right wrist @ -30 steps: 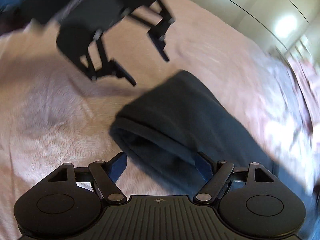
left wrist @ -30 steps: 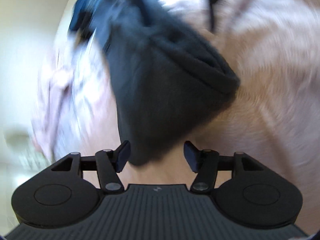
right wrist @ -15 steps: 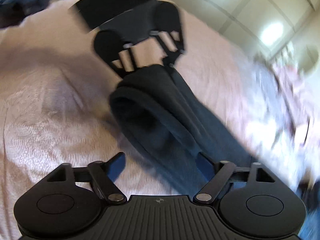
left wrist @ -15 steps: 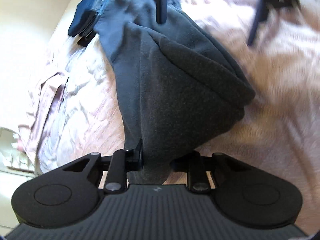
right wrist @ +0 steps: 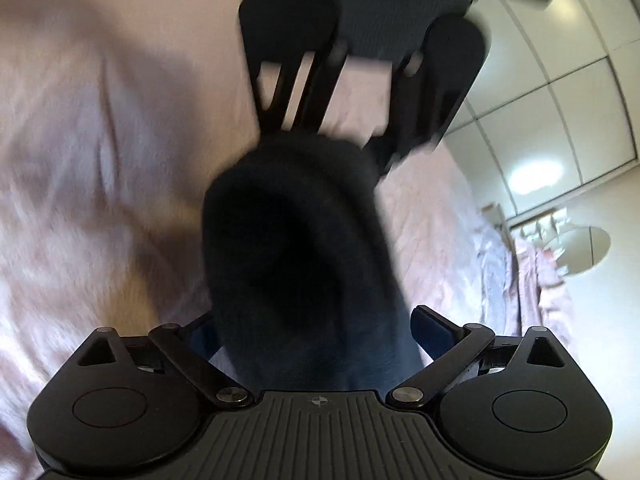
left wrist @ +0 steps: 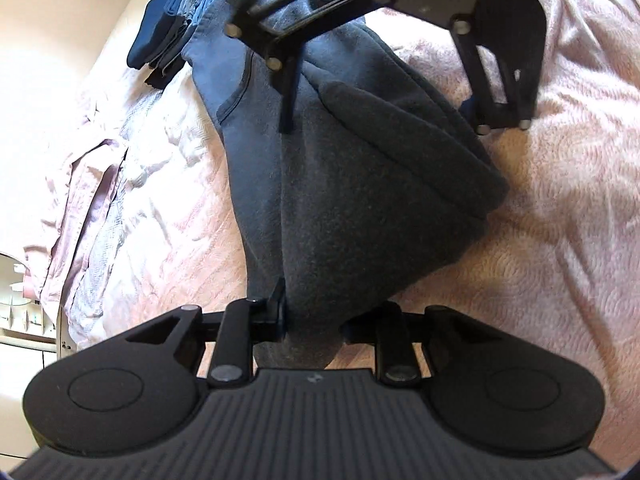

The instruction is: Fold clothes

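A dark grey-blue fleece garment [left wrist: 352,184] lies on the pink bedspread [left wrist: 560,240], partly folded over itself. My left gripper [left wrist: 314,316] is shut on its near end, with cloth bunched between the fingers. My right gripper [right wrist: 316,332] is open, its fingers on either side of the garment's other end [right wrist: 296,240]. In the left wrist view the right gripper [left wrist: 376,92] hangs over the far part of the garment with its jaws wide. In the right wrist view the left gripper [right wrist: 344,136] shows blurred at the garment's far end.
A stack of folded blue clothes [left wrist: 176,28] sits at the far edge of the bed. A crumpled pale pink shirt [left wrist: 92,208] lies along the bed's left side. White wardrobe doors [right wrist: 560,92] and a round mirror [right wrist: 580,248] stand beyond the bed.
My left gripper has closed on the garment's end. My right gripper has moved in over the garment's other end, still open, and the two grippers now face each other closely.
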A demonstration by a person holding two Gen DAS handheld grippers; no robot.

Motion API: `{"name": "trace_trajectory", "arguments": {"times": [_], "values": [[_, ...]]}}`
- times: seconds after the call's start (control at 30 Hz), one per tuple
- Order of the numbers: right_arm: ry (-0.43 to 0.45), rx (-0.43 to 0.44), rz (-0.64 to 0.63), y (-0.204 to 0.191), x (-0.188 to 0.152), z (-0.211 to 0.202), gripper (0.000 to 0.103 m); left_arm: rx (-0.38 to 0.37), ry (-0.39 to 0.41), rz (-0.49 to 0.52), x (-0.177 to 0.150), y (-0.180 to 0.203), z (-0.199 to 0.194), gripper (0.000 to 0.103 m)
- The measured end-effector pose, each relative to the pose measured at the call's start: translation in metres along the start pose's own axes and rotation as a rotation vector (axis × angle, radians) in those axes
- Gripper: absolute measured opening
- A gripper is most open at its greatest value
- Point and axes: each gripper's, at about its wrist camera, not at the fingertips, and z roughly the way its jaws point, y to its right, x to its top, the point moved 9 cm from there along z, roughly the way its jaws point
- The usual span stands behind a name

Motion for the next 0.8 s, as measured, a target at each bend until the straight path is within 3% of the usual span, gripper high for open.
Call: {"name": "trace_trajectory", "arguments": {"times": [0.1,0.2,0.27,0.4,0.6,0.7,0.8], "values": [[-0.027,0.063,0.124,0.011,-0.004,0.000,0.038,-0.004,-0.013,-0.008,0.003,0.000,-0.007,0.019],[-0.024,0.157,0.240,0.024,0.003,-0.014,0.029,-0.020,-0.033,-0.026,0.003,0.006,-0.029,0.019],[-0.001,0.224,0.291,0.030,0.014,-0.031,0.027,-0.042,-0.059,-0.048,-0.001,0.011,-0.053,0.019],[0.106,0.391,0.384,0.023,0.053,-0.082,0.026,-0.160,-0.164,-0.125,-0.012,0.034,-0.132,0.019],[0.289,0.780,0.646,0.016,0.105,-0.164,0.026,-0.271,-0.263,-0.204,0.003,0.009,-0.198,0.021],[0.337,0.831,0.762,0.043,0.100,-0.171,0.026,-0.314,-0.299,-0.243,0.015,-0.011,-0.224,0.026],[0.352,0.826,0.907,0.088,0.085,-0.164,0.026,-0.236,-0.211,-0.341,0.050,-0.073,-0.196,0.036]]}}
